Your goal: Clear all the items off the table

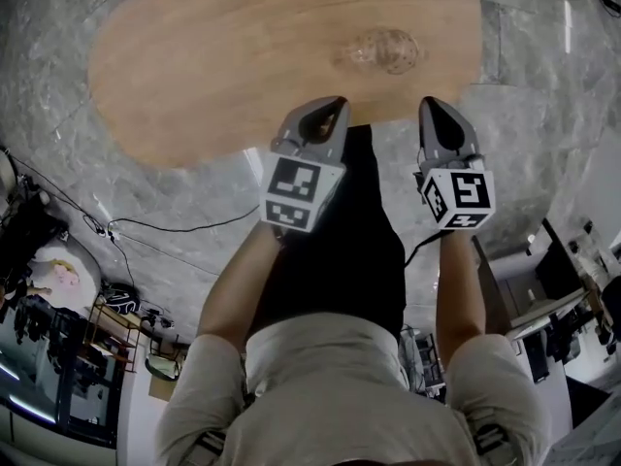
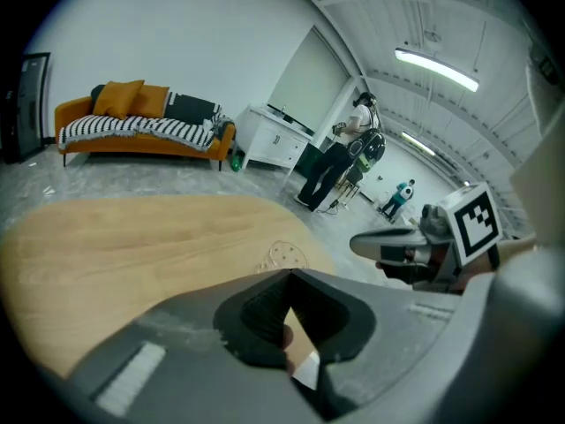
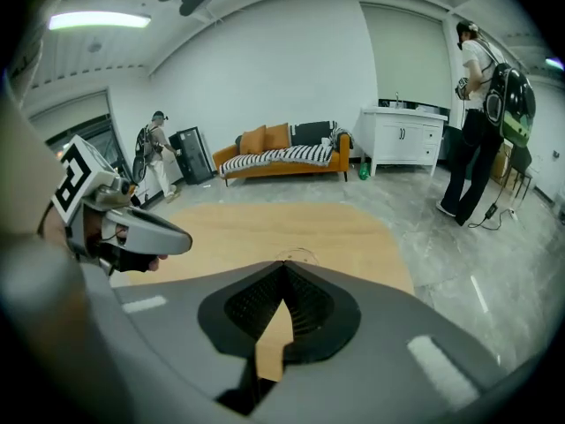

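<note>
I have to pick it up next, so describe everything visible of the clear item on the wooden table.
The clear item is see-through, roundish and speckled with small dots, like thin plastic or glass; its exact kind cannot be told. It rests on the wooden table near the edge closest to the person, alone there. Only the tabletop touches it: the left gripper and right gripper hang short of it, jaws together and empty.

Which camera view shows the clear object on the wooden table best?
The head view: the clear object lies fully visible from above on the table, its dots showing. The left gripper view shows it small and faint. In the right gripper view only its top edge peeks over the shut right tool.
</note>
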{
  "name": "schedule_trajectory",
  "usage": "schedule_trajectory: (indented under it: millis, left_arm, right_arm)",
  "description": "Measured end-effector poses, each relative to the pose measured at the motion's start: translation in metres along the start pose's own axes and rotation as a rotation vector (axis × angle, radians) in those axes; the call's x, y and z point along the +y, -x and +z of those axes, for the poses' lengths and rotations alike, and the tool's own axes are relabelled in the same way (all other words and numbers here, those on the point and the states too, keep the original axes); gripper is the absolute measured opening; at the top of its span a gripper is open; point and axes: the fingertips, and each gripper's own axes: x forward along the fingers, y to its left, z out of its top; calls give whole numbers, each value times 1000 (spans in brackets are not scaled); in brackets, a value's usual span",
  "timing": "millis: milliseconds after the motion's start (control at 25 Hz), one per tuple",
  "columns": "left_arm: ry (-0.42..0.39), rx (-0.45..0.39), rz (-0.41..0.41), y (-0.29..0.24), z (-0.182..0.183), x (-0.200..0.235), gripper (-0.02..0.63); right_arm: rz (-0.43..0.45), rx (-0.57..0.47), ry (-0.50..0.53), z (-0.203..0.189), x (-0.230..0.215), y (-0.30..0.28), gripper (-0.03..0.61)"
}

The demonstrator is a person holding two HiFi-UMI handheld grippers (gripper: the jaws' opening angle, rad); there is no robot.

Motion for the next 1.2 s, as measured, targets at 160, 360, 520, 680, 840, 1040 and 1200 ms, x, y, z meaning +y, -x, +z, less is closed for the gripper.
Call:
schedule_trajectory:
  millis: [160,360,520,680,840,1040,1200]
  left_arm:
    - [-30,40,2,-26,2,-7,21]
    - [25,70,29,-47,-4,13,21]
    - [53,85,37,-66,-5,10,21]
    - [71,102,34,-72,-7,10,21]
    - [94,105,61,-77,-7,15,21]
    - [101,100,91,-85,-6,24,21]
    - [123,94,95,-88,-6,30,21]
  right_arm:
    - [4,42,26,-3,-31,-19,6]
    - [20,161,131,0,-35,-62,6]
    - [36,254,217,1,-46,-78,6]
    - [46,339,293,-3,-52,-88,6]
    - [34,413,472,-9,-62,-96,6]
    - [70,447,488,-12,-60,-109,7]
    - [91,484,526,-12,-57,-120,8]
